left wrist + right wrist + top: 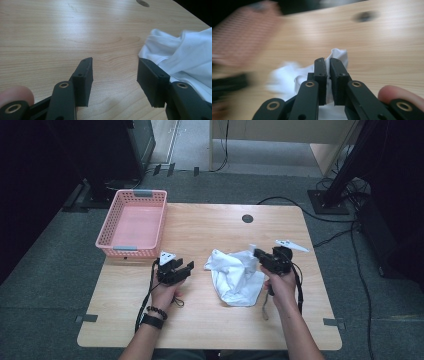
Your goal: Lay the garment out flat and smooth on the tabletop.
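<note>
I saw my right gripper (326,60) pressed together on a fold of the white cloth (235,276), which lay crumpled in the middle of the table (210,320). My left gripper (113,72) stood spread just beside the cloth, pinching nothing. A pink basket (133,222) sat at the far left corner.

Both grippers are black, each with two jaws fixed by brass-ringed pivots. The left gripper (176,270) and right gripper (265,257) each carry a grey three-cornered plate and a trailing black cable. The left wrist wears a black band (152,321) and a beaded bracelet (157,311).
</note>
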`<state>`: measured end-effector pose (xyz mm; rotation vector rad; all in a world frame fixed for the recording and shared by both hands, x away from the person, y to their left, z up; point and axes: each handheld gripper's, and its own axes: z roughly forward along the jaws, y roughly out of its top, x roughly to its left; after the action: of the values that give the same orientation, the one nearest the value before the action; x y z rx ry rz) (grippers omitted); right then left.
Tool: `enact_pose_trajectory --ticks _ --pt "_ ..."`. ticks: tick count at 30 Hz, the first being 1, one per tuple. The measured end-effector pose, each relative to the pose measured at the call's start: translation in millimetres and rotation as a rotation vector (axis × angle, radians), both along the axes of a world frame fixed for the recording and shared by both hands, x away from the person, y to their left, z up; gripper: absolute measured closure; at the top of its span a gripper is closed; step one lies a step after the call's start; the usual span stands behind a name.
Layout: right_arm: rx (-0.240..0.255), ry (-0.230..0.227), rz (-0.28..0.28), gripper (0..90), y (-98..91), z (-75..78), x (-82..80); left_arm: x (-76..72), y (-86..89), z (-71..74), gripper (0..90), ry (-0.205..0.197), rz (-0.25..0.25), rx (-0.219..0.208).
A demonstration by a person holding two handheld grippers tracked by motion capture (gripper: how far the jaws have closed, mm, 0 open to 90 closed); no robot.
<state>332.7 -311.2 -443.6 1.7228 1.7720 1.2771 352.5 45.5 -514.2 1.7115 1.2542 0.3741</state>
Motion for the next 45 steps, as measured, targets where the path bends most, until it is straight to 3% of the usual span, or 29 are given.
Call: enact_pose_trajectory --ticks 2,3,5,7,11,15,18,20,22,24,28,29,30,31,33,36,37,39,41,42,45 --pt "-0.077 0.034 -0.093 78.2 -15.3 -6.5 0.8 -0.9 -1.7 1.1 47.7 0.004 0.002 0.002" --pt "-0.076 0.042 -0.101 76.1 -20.9 -9.2 0.1 -1.4 -3.2 1.7 47.7 0.017 -0.003 -0.009" --pt "-0.034 0.037 -0.052 71.3 -25.3 -12.7 -1.4 -3.0 -10.2 2.0 47.6 0.05 -0.022 -0.044" --pt "-0.003 0.034 -0.011 66.4 -23.0 -14.2 -1.3 -4.8 -23.2 2.8 47.4 0.043 -0.043 -0.017" --pt "-0.037 0.036 0.055 52.8 -8.8 -18.4 7.1 -2.4 -51.4 7.2 42.6 0.035 -0.09 0.045" --pt "-0.16 0.085 0.066 50.2 5.6 -35.1 24.5 0.9 -74.6 8.1 41.7 0.026 -0.113 0.119" --pt "-0.224 0.127 0.07 59.8 7.0 -53.2 38.2 2.6 -82.2 3.7 58.5 0.022 -0.092 0.176" --pt "-0.241 0.144 0.102 77.3 5.5 -63.8 42.8 4.6 -79.6 0.7 75.3 0.026 -0.072 0.192" --pt "-0.271 0.121 0.12 87.6 3.4 -66.4 41.2 6.4 -70.6 1.4 89.7 0.027 -0.058 0.179" --pt "-0.264 0.095 0.117 88.7 -2.2 -61.5 37.5 9.1 -59.3 4.9 90.0 0.019 -0.031 0.158" --pt "-0.216 0.058 0.043 88.8 -21.7 -46.2 29.5 17.4 -33.0 14.5 90.0 0.029 0.017 0.079" --pt "-0.194 0.045 0.032 89.1 -26.7 -42.6 27.5 18.0 -29.8 16.8 90.0 0.02 0.039 0.096" --pt "-0.212 0.038 0.005 89.1 -30.6 -39.7 25.5 18.4 -25.7 19.0 90.0 0.009 0.05 0.094" --pt "-0.224 0.032 -0.021 89.1 -34.9 -36.9 23.4 18.4 -21.5 21.6 90.0 0.007 0.056 0.072" --pt "-0.187 0.008 -0.045 89.1 -45.3 -31.8 18.5 16.2 -15.0 27.3 90.0 -0.019 0.047 0.024" --pt "-0.21 -0.008 -0.072 89.1 -54.3 -26.7 12.1 11.5 -9.1 33.7 87.5 -0.062 0.058 0.035" --pt "-0.213 -0.015 -0.091 89.1 -57.7 -25.1 9.7 11.0 -4.8 34.3 87.6 -0.059 0.066 0.024" --pt "-0.198 -0.028 -0.145 89.0 -67.7 -22.4 4.6 9.7 6.1 33.8 89.4 -0.054 0.133 0.036" --pt "-0.176 -0.026 -0.2 88.7 -78.2 -22.4 -0.5 9.1 17.8 31.3 89.6 -0.029 0.17 0.002" --pt "-0.173 -0.018 -0.212 88.1 -82.4 -24.2 -2.2 8.5 20.4 29.7 87.8 -0.016 0.167 -0.014" --pt "-0.133 0.039 -0.173 74.6 -89.9 -32.2 -2.5 6.7 12.0 25.4 71.6 0.009 0.068 -0.038"
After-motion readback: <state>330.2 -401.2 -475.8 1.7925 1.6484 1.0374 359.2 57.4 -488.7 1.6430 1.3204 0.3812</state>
